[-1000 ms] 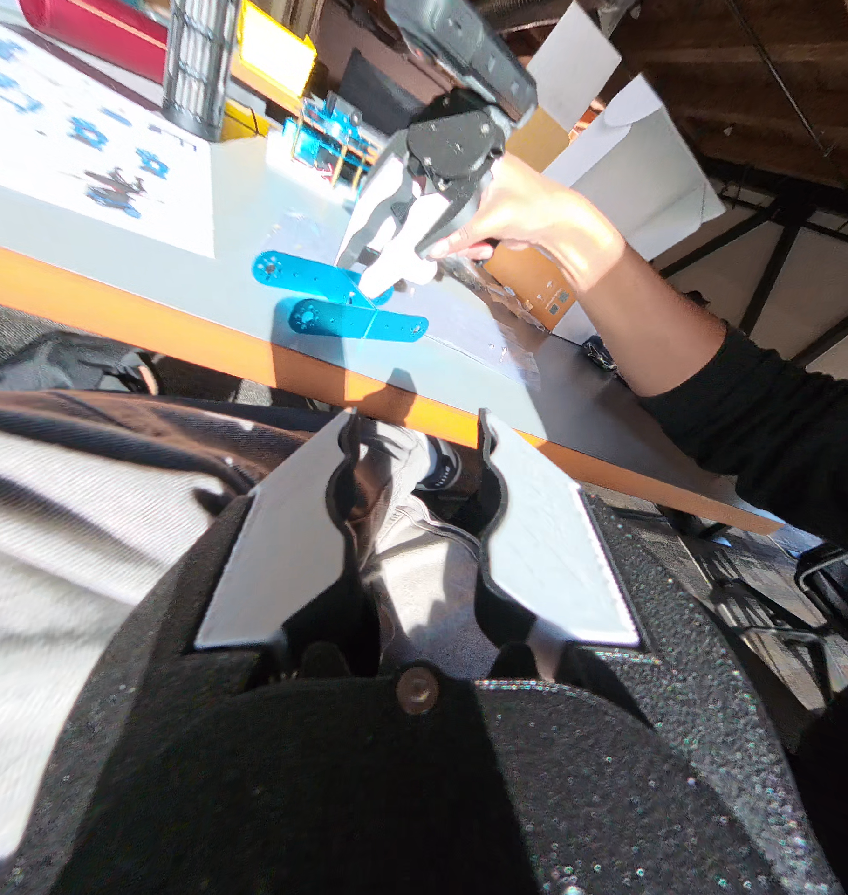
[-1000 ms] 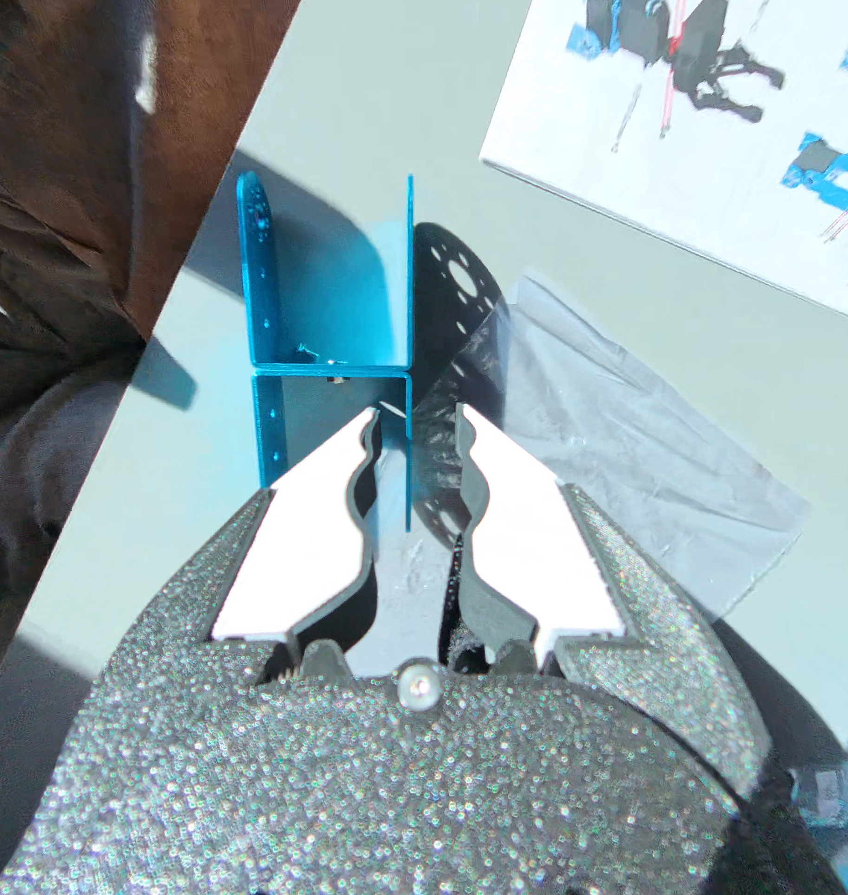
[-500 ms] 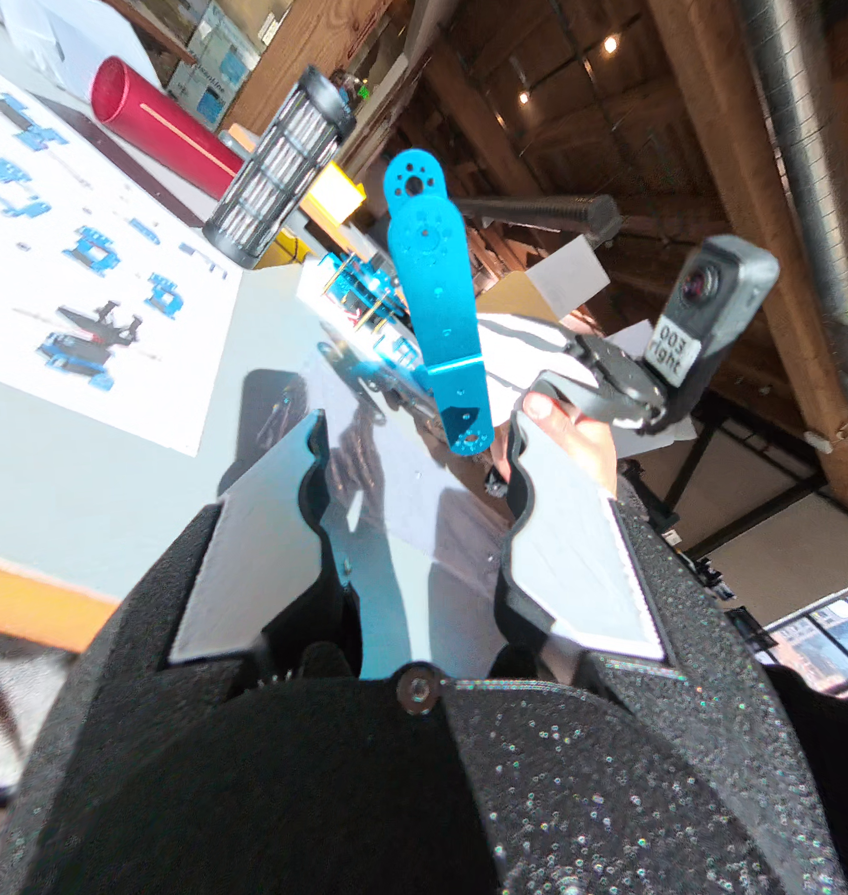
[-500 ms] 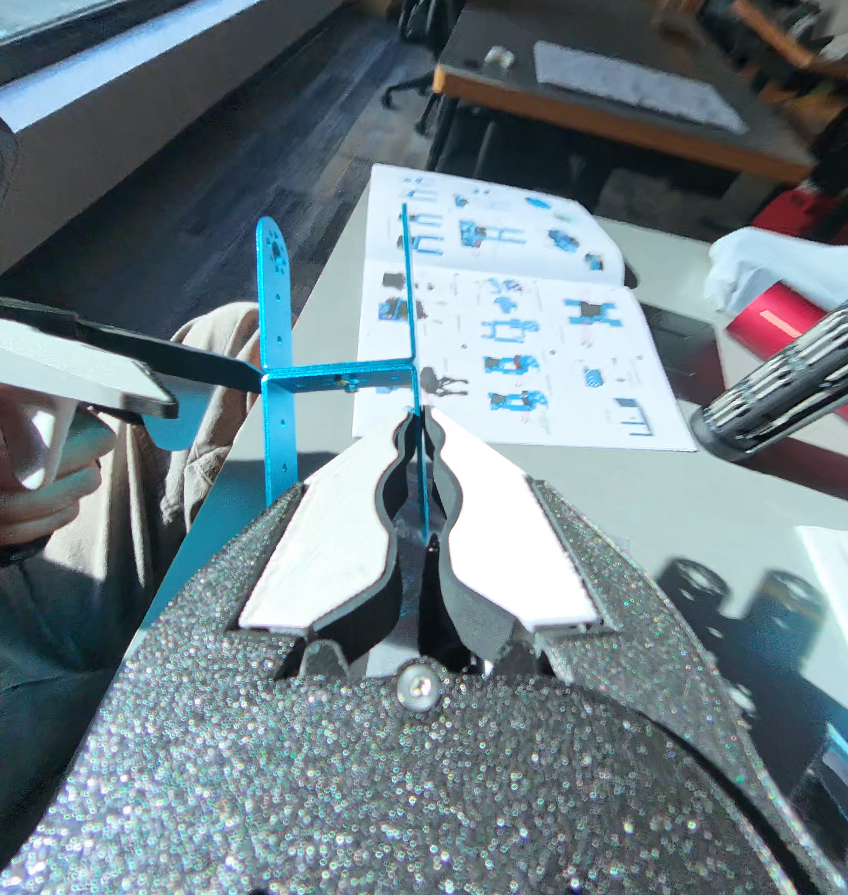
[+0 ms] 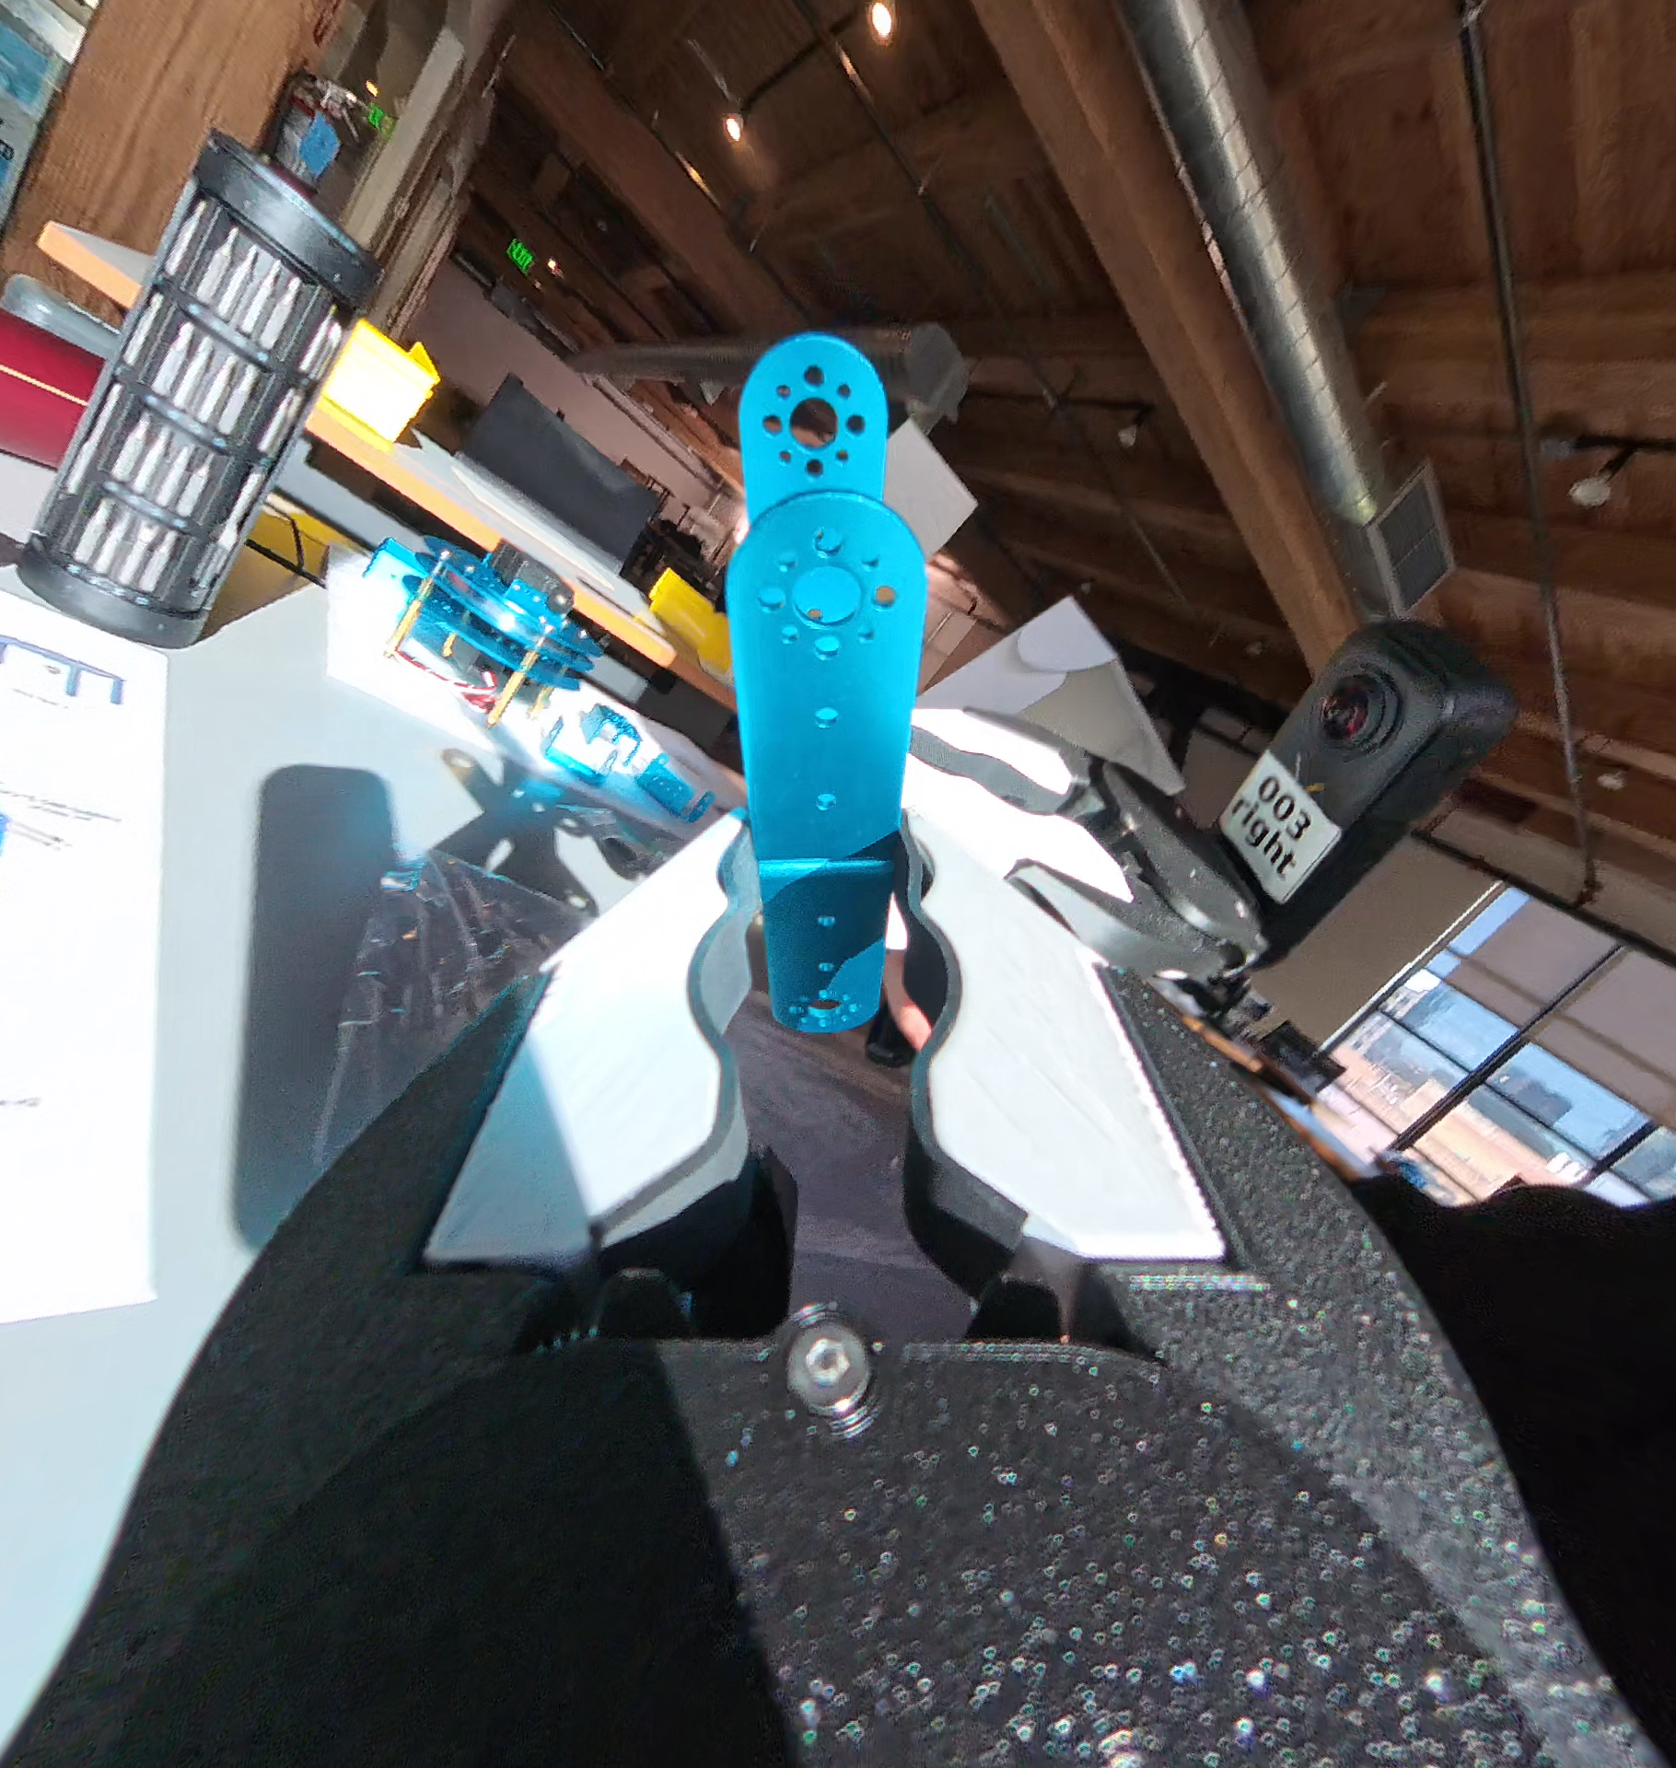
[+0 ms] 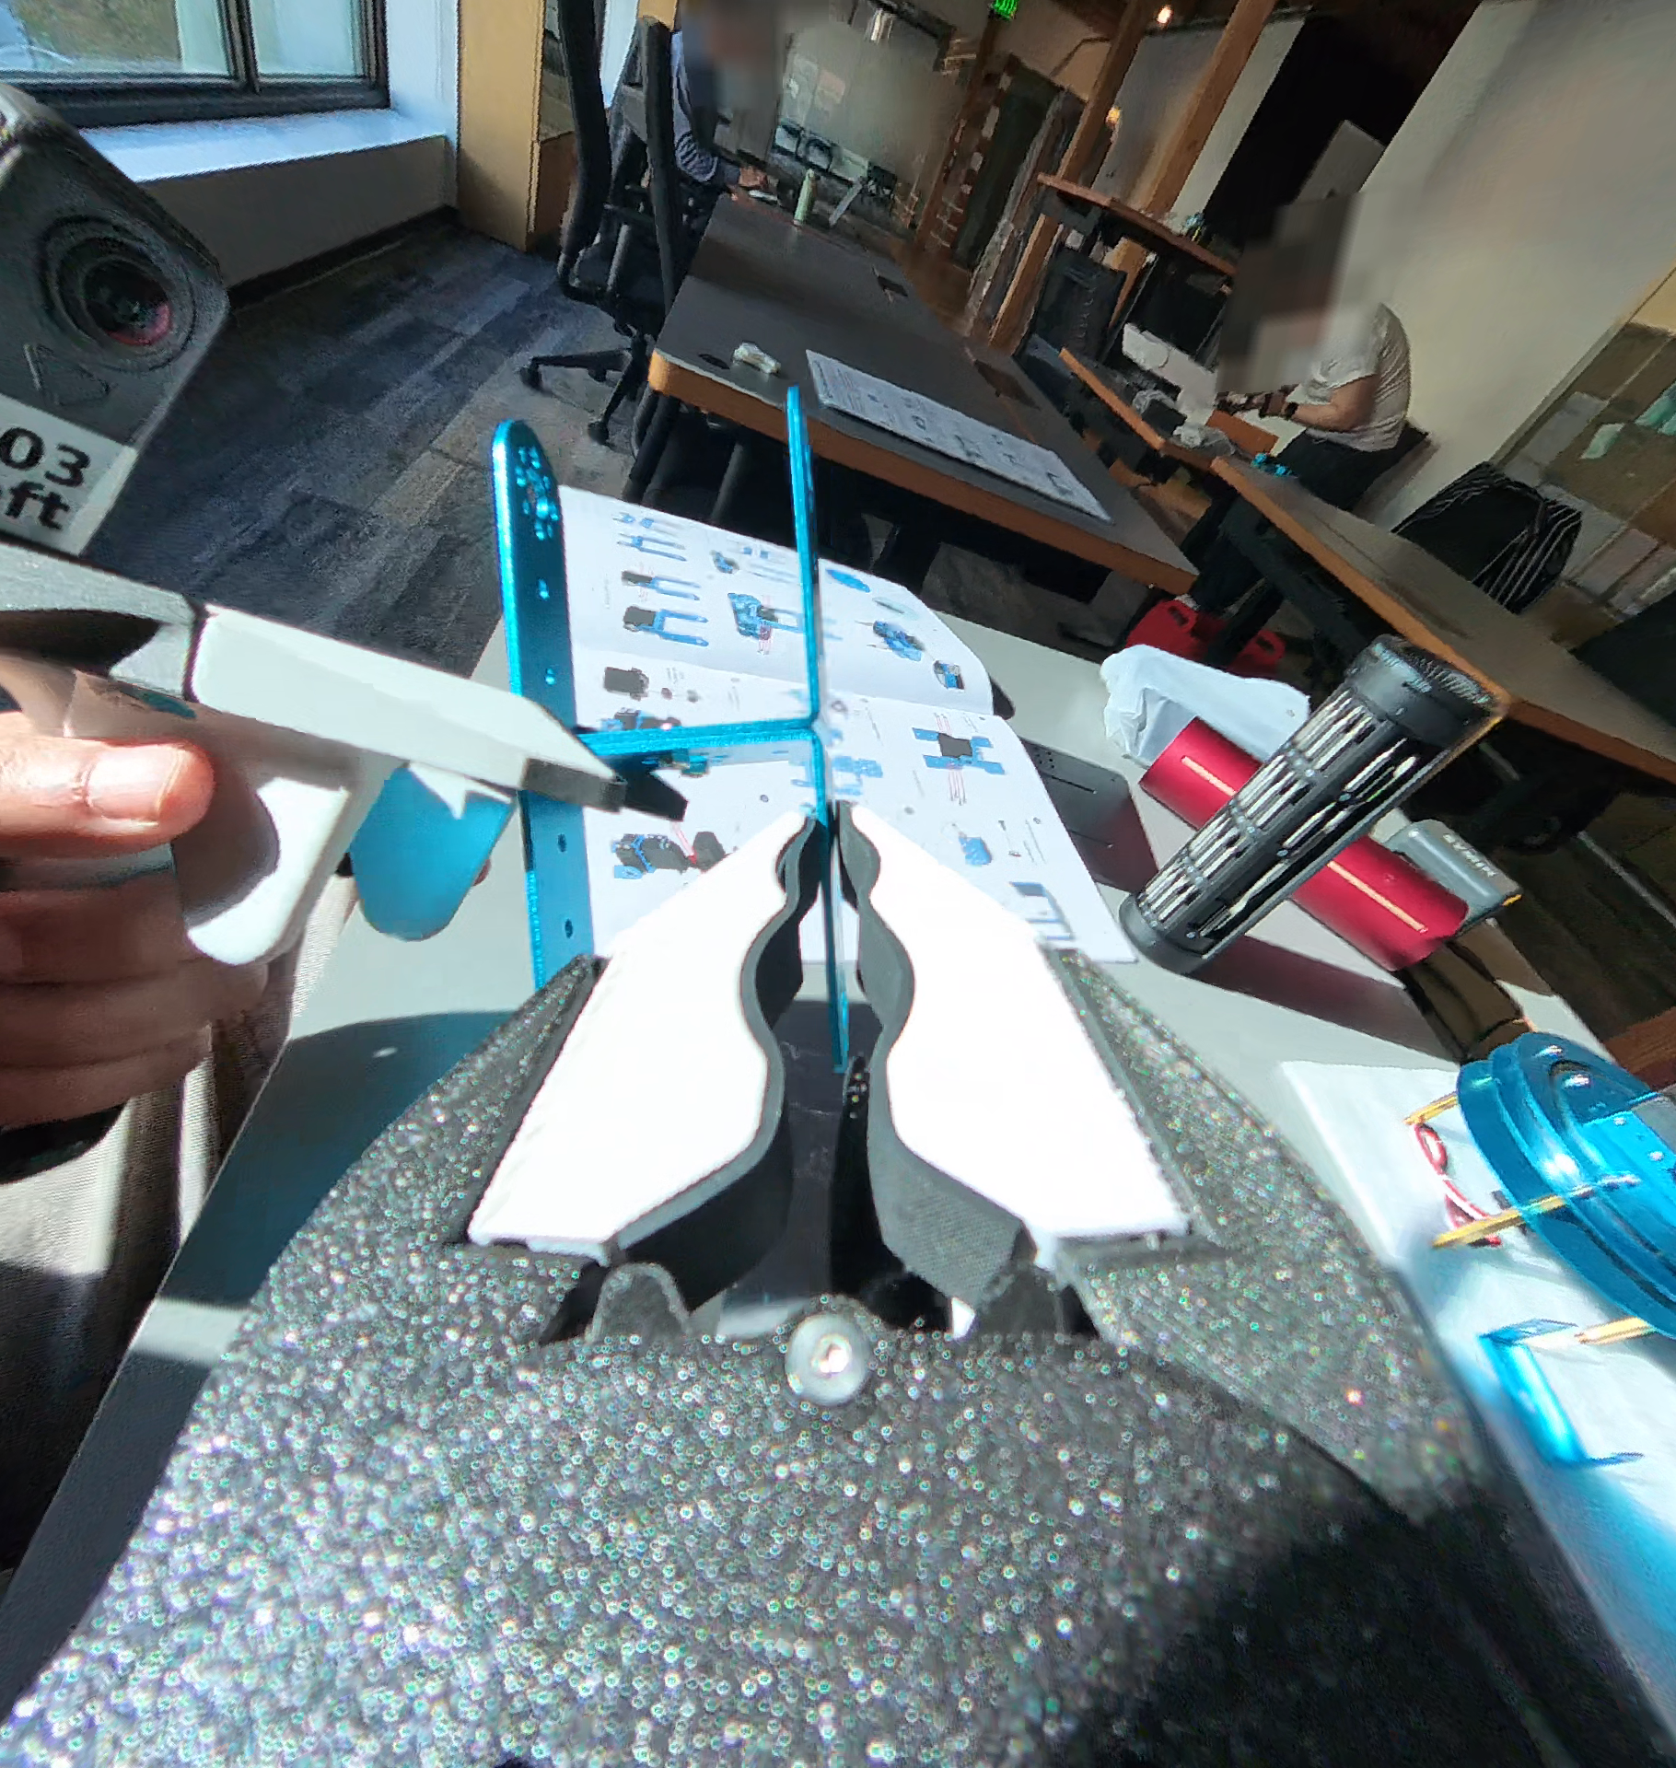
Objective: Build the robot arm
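Note:
A blue metal bracket assembly (image 5: 820, 689), two U-shaped pieces joined back to back, is held in the air above the grey table (image 6: 1246, 1033). My right gripper (image 6: 823, 818) is shut on one thin side plate of the bracket (image 6: 538, 670), seen edge-on. My left gripper (image 5: 823, 837) has its fingertips closed against both edges of the bracket's near plate. In the right wrist view the left gripper (image 6: 576, 765) comes in from the left, held by a hand (image 6: 69, 861), and meets the crossbar. The right gripper's fingers (image 5: 987, 765) show behind the bracket.
On the table lie an open instruction sheet (image 6: 719, 612), a black bit-holder cylinder (image 6: 1313, 794), a red tube (image 6: 1226, 765), a round blue assembly with brass posts (image 6: 1600, 1196) and a clear plastic bag (image 5: 432, 957). A person (image 6: 1341, 383) sits at a far table. The tips of both grippers are at nearly the same place.
The right gripper closed on the bracket and lifted it off the table. The left gripper rose from below the table edge and its fingers narrowed onto the bracket.

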Demonstrator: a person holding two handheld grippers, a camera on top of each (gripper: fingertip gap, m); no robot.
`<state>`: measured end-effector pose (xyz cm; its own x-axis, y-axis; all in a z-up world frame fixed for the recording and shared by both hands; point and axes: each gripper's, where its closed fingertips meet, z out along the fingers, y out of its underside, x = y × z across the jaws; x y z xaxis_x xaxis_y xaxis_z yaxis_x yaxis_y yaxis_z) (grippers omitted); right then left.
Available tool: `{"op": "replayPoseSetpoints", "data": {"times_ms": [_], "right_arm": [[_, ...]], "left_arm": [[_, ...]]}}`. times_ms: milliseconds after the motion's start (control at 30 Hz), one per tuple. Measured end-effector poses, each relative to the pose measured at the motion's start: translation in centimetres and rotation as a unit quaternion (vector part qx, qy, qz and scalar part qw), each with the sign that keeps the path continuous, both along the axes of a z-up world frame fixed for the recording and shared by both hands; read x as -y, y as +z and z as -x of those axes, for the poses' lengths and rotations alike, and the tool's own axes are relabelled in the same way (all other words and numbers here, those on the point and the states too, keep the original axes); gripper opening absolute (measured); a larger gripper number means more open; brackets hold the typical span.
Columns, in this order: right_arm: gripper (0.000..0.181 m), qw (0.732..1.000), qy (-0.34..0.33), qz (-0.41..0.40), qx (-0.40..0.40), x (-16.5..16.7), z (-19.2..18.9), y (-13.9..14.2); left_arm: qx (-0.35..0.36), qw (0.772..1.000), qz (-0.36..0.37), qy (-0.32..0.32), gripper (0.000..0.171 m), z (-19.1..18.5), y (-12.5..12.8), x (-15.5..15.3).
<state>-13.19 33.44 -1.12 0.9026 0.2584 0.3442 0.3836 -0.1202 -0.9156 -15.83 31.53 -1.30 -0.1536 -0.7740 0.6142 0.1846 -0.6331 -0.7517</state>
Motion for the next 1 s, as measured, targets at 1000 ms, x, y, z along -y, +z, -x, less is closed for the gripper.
{"op": "replayPoseSetpoints", "data": {"times_ms": [1000], "right_arm": [[0.001, 0.878, 0.283, 0.37, 0.112, 6.0, 6.1, -15.0]], "left_arm": [[-0.205, 0.898, -0.38, 0.087, 0.027, 14.6, -5.8, 0.4]]}}
